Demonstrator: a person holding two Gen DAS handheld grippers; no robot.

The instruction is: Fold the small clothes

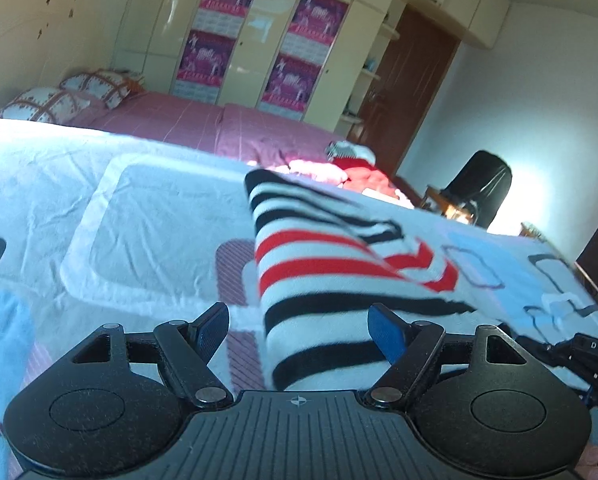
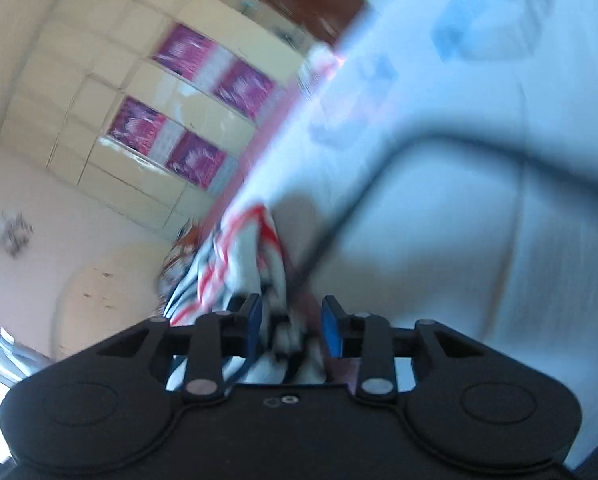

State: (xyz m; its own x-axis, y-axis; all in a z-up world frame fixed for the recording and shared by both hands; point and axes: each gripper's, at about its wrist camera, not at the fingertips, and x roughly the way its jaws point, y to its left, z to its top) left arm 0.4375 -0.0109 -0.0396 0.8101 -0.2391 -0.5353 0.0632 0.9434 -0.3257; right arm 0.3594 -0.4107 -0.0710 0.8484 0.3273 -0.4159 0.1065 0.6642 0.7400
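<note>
One striped garment (image 1: 331, 276), two tongs, two checked pillows (image 1: 71, 96), four pink posters (image 1: 267, 44) on the wardrobe doors, one heap of red and pink clothes (image 1: 351, 172), one dark chair (image 1: 479, 188).

The garment was white with black bands and red bands between them. Seen from my left tongs, it lay as a long folded strip on the pale patterned bedspread (image 1: 139, 208), running from 6 o'clock near the fingers up toward 12, with a flap turned over at about 3 o'clock.

My left tongs (image 1: 303, 332) stood wide open. The strip's near end lay between the blue pads; neither pressed on it that I could see.

My right tongs (image 2: 293, 328) stood narrowly parted, with bunched striped cloth (image 2: 243, 252) between the pads; that view was blurred and strongly tilted, so I could not tell if the pads gripped it.

Room: open bedspread spread from 7 to 11 o'clock of the strip. The bed's edge ran down the 3 o'clock side, close to the flap. The clothes heap lay at 1 o'clock, well apart, with the chair beyond the edge.
</note>
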